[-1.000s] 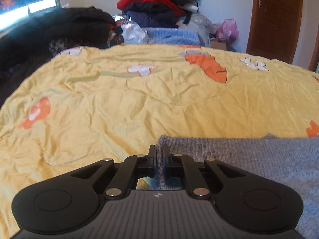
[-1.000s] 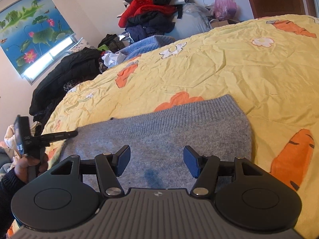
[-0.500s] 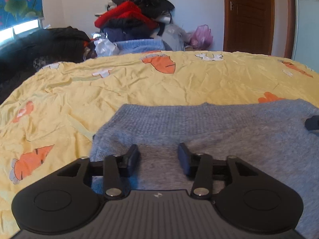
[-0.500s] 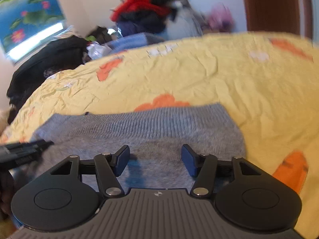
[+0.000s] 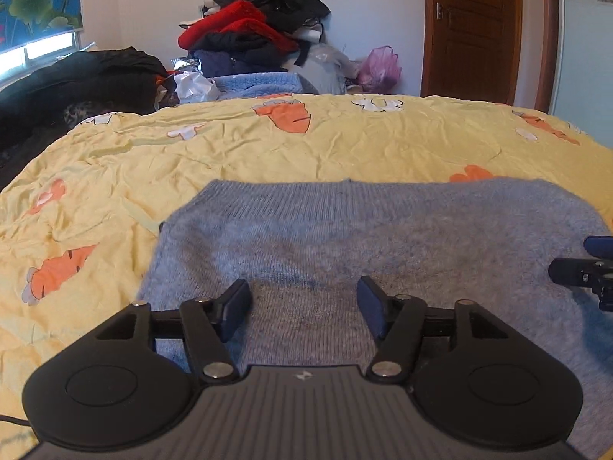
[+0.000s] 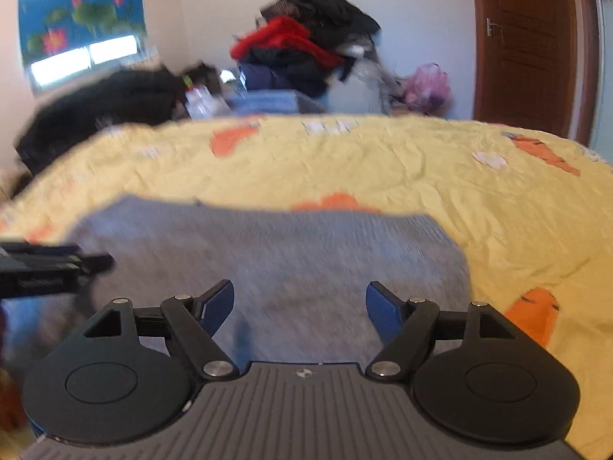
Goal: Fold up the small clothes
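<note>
The grey sweater [image 5: 375,237] lies flat on the yellow bedspread [image 5: 230,153]. The left gripper [image 5: 302,306] and right gripper [image 6: 299,304], jaws just widened, hover open above it, gripping nothing.

Both wrist cameras sit low behind their own tongs, angled down across the bed [image 5: 345,145] toward the far wall. Left view close over the grey knit [image 5: 345,237]; right view likewise, blurred. Shared: knit, yellow cover, clothes pile [image 6: 306,46], door [image 5: 471,30].
</note>
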A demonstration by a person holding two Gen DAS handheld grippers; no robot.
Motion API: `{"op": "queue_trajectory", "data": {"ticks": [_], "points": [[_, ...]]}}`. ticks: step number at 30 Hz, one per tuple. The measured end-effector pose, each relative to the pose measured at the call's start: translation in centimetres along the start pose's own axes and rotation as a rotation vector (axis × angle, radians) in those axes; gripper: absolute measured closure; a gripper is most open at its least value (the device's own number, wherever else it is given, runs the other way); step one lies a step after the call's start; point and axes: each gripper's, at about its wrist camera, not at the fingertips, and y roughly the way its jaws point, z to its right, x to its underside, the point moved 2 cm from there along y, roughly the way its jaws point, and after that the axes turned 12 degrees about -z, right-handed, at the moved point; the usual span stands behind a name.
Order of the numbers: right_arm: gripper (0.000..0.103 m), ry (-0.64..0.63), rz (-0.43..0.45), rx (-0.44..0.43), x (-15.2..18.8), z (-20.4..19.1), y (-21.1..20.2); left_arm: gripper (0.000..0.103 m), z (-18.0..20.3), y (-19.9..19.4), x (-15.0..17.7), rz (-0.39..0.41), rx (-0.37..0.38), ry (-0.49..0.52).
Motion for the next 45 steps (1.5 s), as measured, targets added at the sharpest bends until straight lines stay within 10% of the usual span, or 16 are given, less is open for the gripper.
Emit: {"op": "queue_trajectory", "data": {"ticks": [10,18,23,28,39,45], "points": [[0.028,0.000,0.030,0.043,0.4,-1.0,-2.2,0.030,-0.9,0.5,0.3,0.012,0.038,-0.058],[0.001,0.068,-0.019,0.071,4.0,1.9,-1.4,0.029,-0.8,0.6,0.2,0.012,0.043,-0.061],[0.000,0.053,-0.023,0.082,4.0,1.7,-1.3,0.029,-1.0,-1.2,0.6,0.017,0.022,-0.057],[0.000,0.054,-0.020,0.078,3.9,1.6,-1.3,0.028,-0.4,-4.5,2.8,0.018,0.158,-0.027],[0.015,0.093,0.014,0.060,4.2,1.4,-3.6,0.014,-0.1,-4.3,3.9,-0.059,0.087,0.029],[0.003,-0.022,-0.006,0.013,6.7,-1.1,-4.4,0.008,-0.9,-3.9,6.0,-0.053,0.108,0.031]]}}
